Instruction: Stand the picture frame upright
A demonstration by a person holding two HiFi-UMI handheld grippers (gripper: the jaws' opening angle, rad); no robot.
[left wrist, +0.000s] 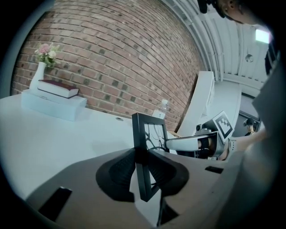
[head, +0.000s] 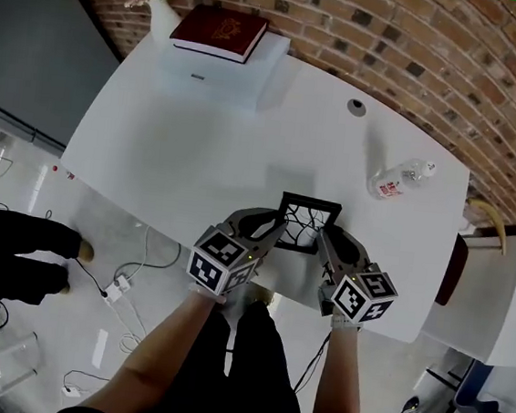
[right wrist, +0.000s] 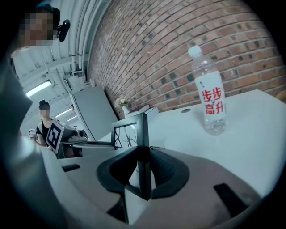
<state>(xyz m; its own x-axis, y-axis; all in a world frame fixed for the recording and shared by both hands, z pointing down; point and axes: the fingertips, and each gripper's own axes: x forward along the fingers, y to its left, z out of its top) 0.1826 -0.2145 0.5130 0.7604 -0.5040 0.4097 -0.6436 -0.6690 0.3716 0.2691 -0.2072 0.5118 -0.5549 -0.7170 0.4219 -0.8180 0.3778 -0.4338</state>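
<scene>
A small black picture frame point(head: 307, 223) with a branch drawing is held upright near the front edge of the white table point(head: 173, 146). My left gripper point(head: 277, 228) is shut on the frame's left side and my right gripper point(head: 326, 242) on its right side. In the left gripper view the dark pads pinch the frame's point(left wrist: 149, 134) edge at the left gripper point(left wrist: 142, 163), and the right gripper's marker cube point(left wrist: 223, 126) shows beyond. The right gripper view shows the right gripper point(right wrist: 143, 166) clamped the same way on the frame point(right wrist: 134, 132). Whether the frame's bottom touches the table I cannot tell.
A clear water bottle point(head: 400, 179) lies at the table's right; in the right gripper view the bottle point(right wrist: 209, 96) looks upright. A red book point(head: 219, 32) rests on a white box point(head: 245, 71) beside a flower vase point(head: 160, 7), before a brick wall. Another person's legs point(head: 15, 253) and cables are left.
</scene>
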